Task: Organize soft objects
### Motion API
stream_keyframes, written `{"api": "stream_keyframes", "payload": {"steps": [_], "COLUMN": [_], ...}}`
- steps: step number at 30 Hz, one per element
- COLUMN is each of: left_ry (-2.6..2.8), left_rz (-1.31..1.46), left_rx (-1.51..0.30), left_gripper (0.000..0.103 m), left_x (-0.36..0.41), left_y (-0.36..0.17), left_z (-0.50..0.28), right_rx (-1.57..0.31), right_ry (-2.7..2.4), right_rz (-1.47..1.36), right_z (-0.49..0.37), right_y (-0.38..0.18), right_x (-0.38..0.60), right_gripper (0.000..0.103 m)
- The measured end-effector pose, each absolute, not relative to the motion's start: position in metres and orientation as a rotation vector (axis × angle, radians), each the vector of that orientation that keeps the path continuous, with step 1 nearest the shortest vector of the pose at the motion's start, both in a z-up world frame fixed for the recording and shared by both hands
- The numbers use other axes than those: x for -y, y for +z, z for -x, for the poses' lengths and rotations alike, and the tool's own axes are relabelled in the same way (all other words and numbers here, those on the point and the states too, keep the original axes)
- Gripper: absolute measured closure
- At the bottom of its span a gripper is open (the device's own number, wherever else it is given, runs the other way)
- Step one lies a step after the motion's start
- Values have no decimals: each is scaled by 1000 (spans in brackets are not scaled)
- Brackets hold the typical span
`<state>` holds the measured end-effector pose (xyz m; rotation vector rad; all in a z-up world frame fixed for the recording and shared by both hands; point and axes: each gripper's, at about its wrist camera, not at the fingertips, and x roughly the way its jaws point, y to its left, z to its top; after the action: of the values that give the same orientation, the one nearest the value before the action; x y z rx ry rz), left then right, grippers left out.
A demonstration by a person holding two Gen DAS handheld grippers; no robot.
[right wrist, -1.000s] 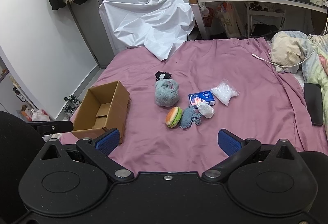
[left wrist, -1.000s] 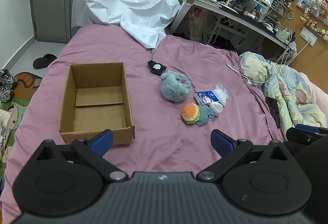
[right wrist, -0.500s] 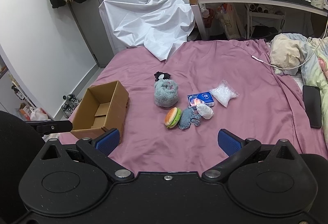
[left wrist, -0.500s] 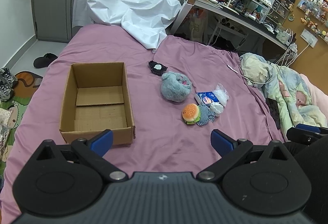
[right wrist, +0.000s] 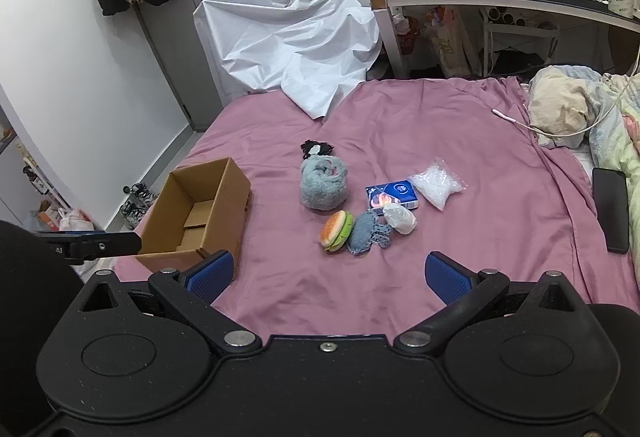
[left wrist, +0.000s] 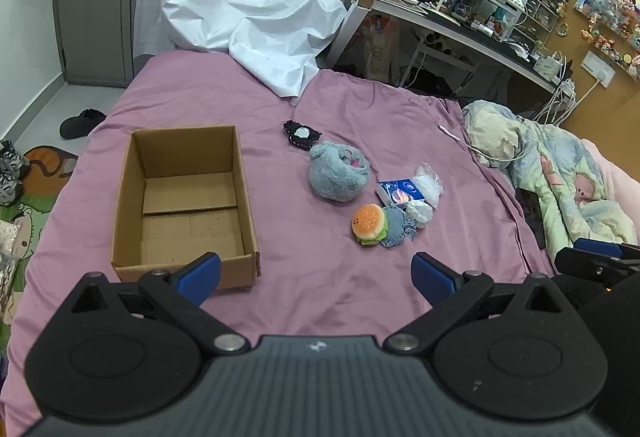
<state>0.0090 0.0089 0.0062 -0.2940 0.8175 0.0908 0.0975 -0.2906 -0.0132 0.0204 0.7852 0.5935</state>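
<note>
An empty open cardboard box sits on the purple bed. To its right lie soft items: a grey fluffy plush, a burger plush, a blue-grey knitted piece, a small black-and-white item, a blue tissue pack, a white wad and a clear bag. My left gripper and right gripper are open and empty, above the near bed, short of the items.
A white sheet drapes at the bed's far end. A cluttered desk stands behind on the right. A crumpled blanket and a black phone lie on the right side. Shoes and a mat are on the floor to the left.
Both views have shifted only slightly; the items and the box have not moved. Both grippers stay open.
</note>
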Motion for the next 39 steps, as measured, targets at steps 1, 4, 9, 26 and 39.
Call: {"api": "stream_keyframes", "payload": {"steps": [1, 4, 9, 26, 39], "left_ry": [89, 90, 85, 38, -58], "left_rz": [294, 295, 293, 183, 122], "left_rx": [-816, -817, -823, -845, -853], "left_gripper": [2, 2, 2, 2, 3], "left_x": [-10, -10, -12, -14, 8], "left_y": [5, 4, -3, -26, -50], "left_z": [-11, -15, -26, -83, -123], "right_rx": [-786, -789, -794, -771, -817], "right_ry": [589, 574, 548, 479, 447], "right_rz": [-20, -20, -19, -31, -104], "right_z": [-99, -103, -112, -141, -165], "right_y": [-14, -18, -25, -47, -75], "right_x": [291, 292, 292, 295, 307], "right_gripper": [0, 0, 0, 0, 9]}}
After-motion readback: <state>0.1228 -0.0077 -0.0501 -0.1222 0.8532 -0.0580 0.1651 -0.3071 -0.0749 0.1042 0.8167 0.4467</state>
